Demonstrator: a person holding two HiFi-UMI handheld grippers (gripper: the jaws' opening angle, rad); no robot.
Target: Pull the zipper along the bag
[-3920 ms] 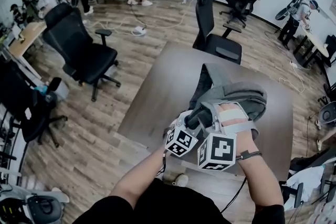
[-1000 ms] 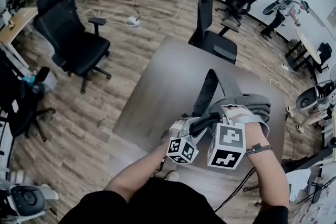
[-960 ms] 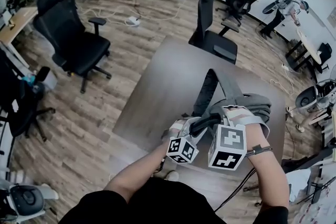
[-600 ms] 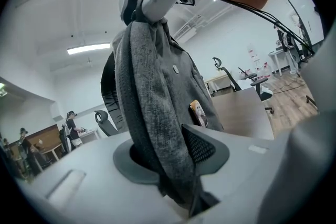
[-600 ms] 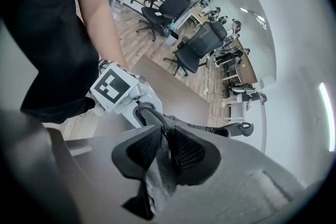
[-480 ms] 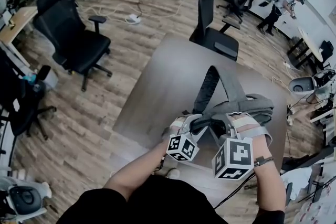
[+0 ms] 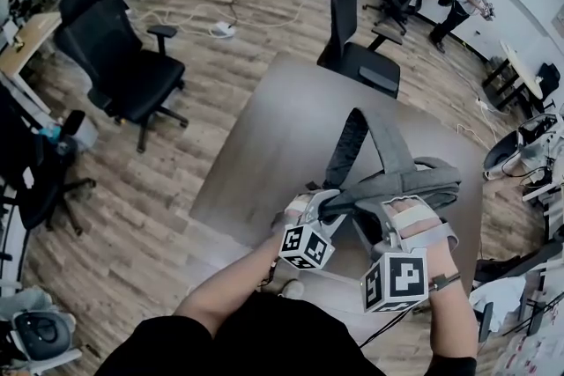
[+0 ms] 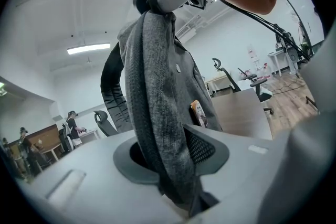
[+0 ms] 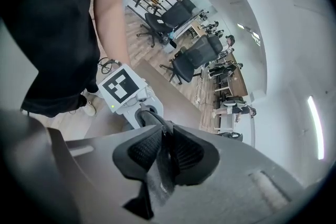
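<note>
Grey woven fabric of the backpack (image 8: pixel 157 92) is clamped in the jaws of the left gripper (image 8: pixel 176 165). The jaws of the right gripper (image 9: pixel 164 157) have just been closing and pinch a thin grey strip (image 9: pixel 157 181), seemingly the zipper pull, with the bag resting on the table (image 7: pixel 264 128). Risk: this narrow pinch may slip under pull, or slack fabric between the grips may bunch and jam the slider.
</note>
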